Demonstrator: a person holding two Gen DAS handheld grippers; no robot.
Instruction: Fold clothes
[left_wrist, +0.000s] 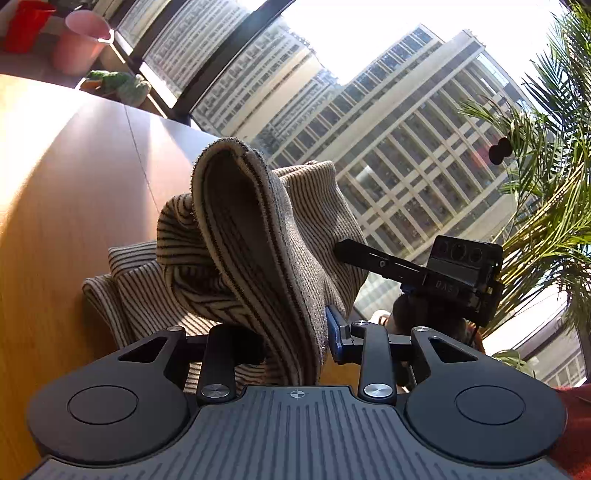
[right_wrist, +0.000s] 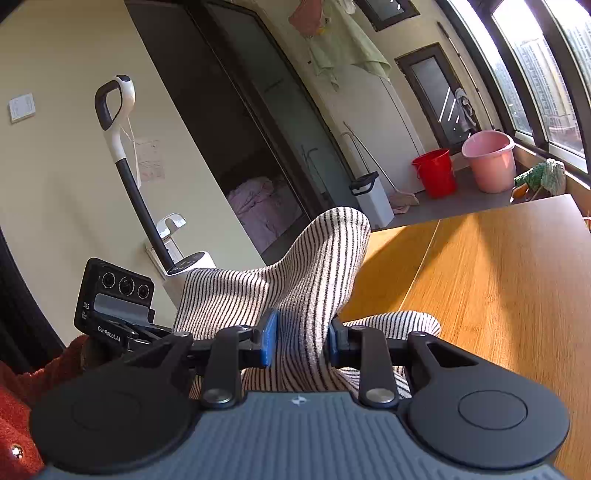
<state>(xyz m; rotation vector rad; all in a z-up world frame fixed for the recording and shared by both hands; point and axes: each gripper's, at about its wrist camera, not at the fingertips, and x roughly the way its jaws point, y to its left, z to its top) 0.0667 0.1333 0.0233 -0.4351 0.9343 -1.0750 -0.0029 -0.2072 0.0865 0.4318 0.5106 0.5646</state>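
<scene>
A beige garment with thin dark stripes (left_wrist: 236, 236) is held up off the wooden table (left_wrist: 66, 192). My left gripper (left_wrist: 295, 343) is shut on one bunched edge of it; the cloth stands up in a loop and its lower part trails onto the table. My right gripper (right_wrist: 302, 343) is shut on another part of the same striped garment (right_wrist: 295, 266), which bulges up between the blue pads (right_wrist: 269, 343). The right gripper (left_wrist: 436, 273) also shows in the left wrist view, to the right behind the cloth. The left gripper (right_wrist: 114, 314) shows at the left in the right wrist view.
The wooden table (right_wrist: 498, 288) stretches right and forward. Beyond its far end stand a pink bucket (right_wrist: 489, 160), a red bucket (right_wrist: 436, 171) and a green knitted item (right_wrist: 543, 175). A palm plant (left_wrist: 546, 192) and large windows are at the right. An upright vacuum (right_wrist: 122, 155) stands by the wall.
</scene>
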